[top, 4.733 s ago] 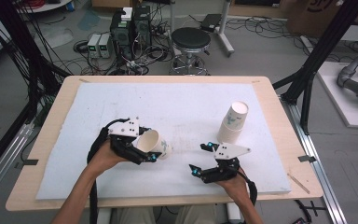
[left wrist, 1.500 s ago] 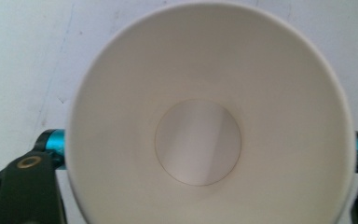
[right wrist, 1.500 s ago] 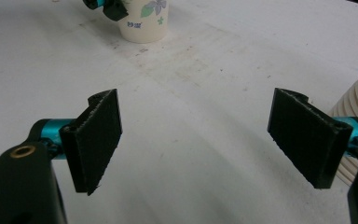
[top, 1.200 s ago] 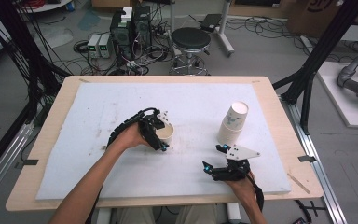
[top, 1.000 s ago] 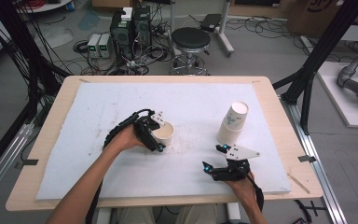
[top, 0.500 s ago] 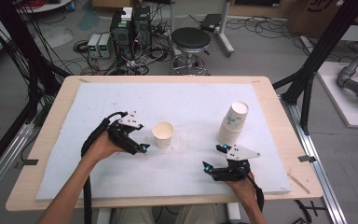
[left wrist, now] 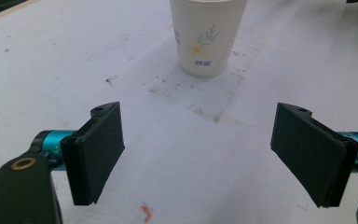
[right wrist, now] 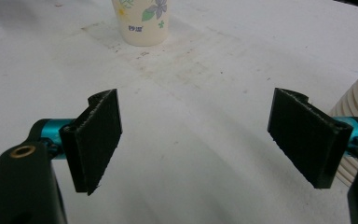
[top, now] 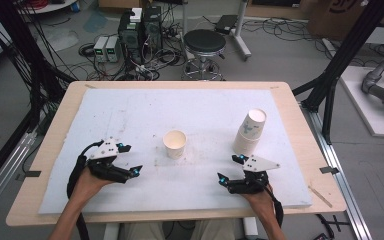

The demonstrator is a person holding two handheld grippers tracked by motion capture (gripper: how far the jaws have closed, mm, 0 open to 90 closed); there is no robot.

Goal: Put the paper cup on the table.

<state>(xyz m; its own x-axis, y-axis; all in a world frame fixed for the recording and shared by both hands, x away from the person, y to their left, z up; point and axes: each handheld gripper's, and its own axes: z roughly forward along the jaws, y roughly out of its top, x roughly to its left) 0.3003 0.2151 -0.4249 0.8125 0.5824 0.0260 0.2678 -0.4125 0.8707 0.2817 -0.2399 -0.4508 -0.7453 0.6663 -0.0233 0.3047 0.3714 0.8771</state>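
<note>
Near the middle of the worktop [top: 130, 105] stands the paper cup [top: 175, 144], upright and open at the top, free of both my tools. My left tool [top: 130, 161] sits low at the near left, well apart from the cup — its jaws are spread wide and hold nothing. My right tool [top: 228, 170] rests at the near right, jaws just as wide and empty, with the stack of cups [top: 250, 131] just beyond it.
</note>
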